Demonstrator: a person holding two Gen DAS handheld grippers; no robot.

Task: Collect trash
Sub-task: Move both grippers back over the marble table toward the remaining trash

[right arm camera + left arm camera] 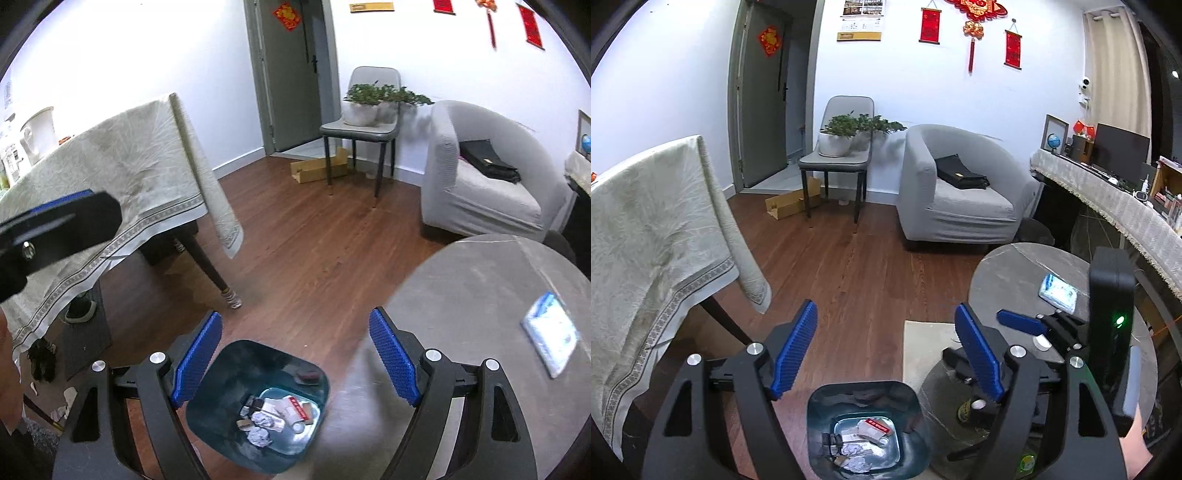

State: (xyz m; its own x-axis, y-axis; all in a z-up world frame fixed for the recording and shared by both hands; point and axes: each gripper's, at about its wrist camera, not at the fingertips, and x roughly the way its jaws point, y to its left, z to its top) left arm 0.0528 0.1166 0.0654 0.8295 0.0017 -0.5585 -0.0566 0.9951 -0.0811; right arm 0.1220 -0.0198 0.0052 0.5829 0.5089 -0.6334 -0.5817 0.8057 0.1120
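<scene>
left gripper (886, 347): my jaws spread wide, nothing between them, over the bin.
right gripper (295, 354): my jaws released too, nothing held; seen lower right in left view.
trash bin (207, 391): one, dark teal, on the floor beside the round counter (480, 295), bottom centre of both views.
trash (275, 411): in the bin; crumpled paper balls, about three; one red-and-white box, print unreadable; the rest hard to make out.
packet (550, 334): one, blue-white, on the counter, right side; label blurred.
</scene>
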